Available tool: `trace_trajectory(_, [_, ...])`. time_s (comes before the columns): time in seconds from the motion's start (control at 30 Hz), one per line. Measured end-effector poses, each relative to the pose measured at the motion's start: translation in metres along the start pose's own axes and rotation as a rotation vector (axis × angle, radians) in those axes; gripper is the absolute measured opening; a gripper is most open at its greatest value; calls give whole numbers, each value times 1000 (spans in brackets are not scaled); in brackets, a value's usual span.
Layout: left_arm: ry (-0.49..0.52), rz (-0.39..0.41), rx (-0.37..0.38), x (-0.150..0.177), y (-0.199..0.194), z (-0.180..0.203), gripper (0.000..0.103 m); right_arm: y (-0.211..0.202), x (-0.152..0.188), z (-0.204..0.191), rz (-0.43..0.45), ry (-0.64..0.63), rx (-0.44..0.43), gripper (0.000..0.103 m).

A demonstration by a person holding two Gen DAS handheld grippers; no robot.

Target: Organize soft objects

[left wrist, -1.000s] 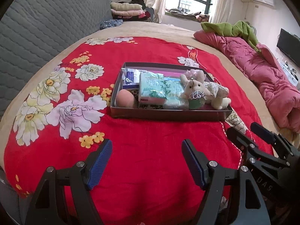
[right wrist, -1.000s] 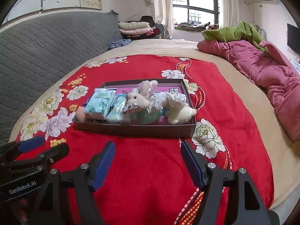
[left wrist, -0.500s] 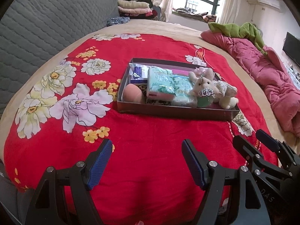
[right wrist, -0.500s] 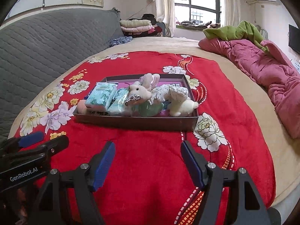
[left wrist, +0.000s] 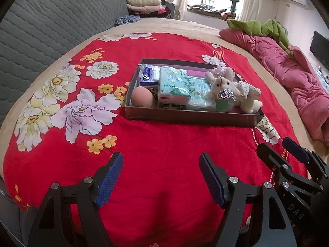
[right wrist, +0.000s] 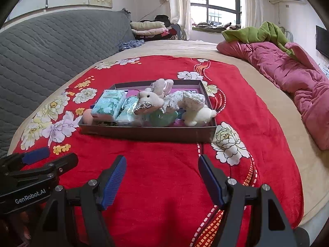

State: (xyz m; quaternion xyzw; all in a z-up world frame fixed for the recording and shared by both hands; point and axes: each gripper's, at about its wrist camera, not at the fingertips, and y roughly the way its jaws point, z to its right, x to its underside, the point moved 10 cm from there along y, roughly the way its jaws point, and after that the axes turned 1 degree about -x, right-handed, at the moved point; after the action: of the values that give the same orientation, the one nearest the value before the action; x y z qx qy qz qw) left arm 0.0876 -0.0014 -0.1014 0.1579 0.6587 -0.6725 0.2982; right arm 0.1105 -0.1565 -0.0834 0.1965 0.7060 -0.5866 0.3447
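Now the plush rabbit (right wrist: 151,99) is seen in the dark tray (right wrist: 148,132), straight ahead of the right gripper (right wrist: 162,178). The left gripper (left wrist: 161,178) is similarly distant. Both are spread wide, nothing held.

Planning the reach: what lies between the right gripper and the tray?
Only bare red blanket between the right gripper and tray, in the right wrist view.
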Motion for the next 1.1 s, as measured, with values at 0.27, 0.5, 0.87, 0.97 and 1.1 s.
trace_trajectory(0.27, [3, 1, 0, 0, 0, 1, 77, 4, 3, 1, -10, 5, 2, 71])
trace_trajectory(0.5, [6, -5, -3, 1, 0, 1, 77, 6, 6, 0, -15, 5, 3, 72])
trace_trajectory(0.87, [-2, -8, -7, 2, 3, -1, 77, 7, 8, 1, -17, 4, 3, 72])
trace_trajectory(0.97, [-13, -18, -16, 3, 6, -5, 77, 8, 9, -1, -19, -2, 1, 72])
trace_trajectory(1.1, [-21, -21, -23, 3, 8, -8, 77, 10, 11, -2, -26, 2, -5, 72])
